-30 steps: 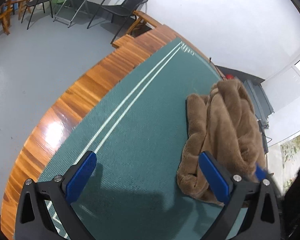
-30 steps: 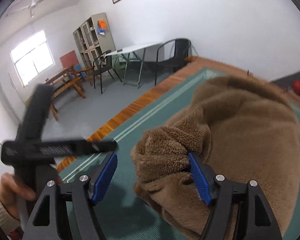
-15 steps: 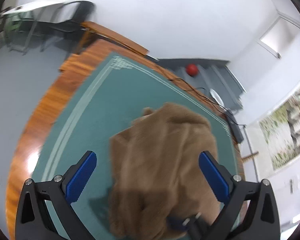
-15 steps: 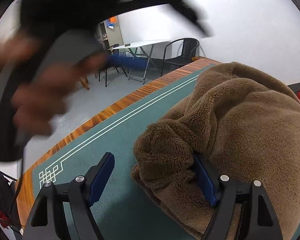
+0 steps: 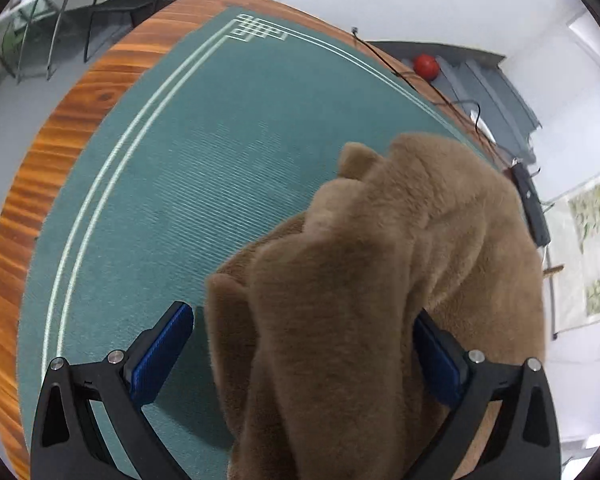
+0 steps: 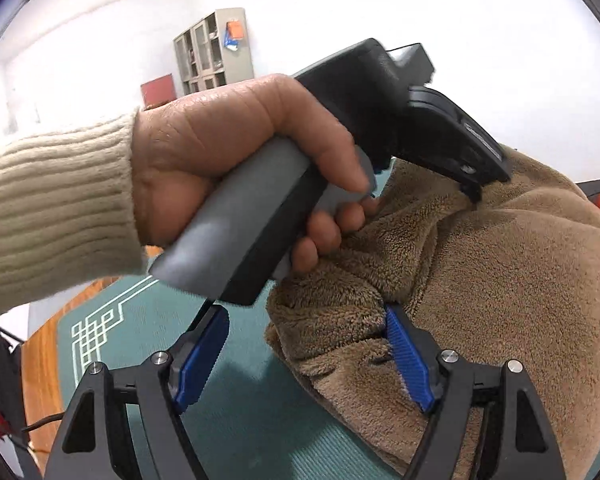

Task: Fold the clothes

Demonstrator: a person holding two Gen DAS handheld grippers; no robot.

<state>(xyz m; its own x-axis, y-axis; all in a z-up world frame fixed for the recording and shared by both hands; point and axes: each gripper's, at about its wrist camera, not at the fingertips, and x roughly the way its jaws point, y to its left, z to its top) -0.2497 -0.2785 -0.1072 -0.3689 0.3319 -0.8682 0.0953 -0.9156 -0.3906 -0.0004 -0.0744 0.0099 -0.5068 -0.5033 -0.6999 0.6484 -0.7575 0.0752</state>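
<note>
Fleece, thick and limp, made up the brown garment [image 5: 380, 280], heaped on the green-covered desk [image 5: 180, 180] at lower right of both views. Both the left claw [image 5: 300, 354] and right claw [image 6: 308, 356] gaped wide astride bunched folds (likely bulky, non-slippery); a doubled edge seemed the best hold.

Brown fleece garment [image 5: 384, 280] (plush, rumpled) heaped on green mat [image 5: 204, 152]

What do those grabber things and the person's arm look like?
Each hand-held gripper, left and right, has black angular fingers with silver screws and ribbed blue pads. A bare hand in a cream ribbed knit sleeve grips a grey and black handle.
</note>
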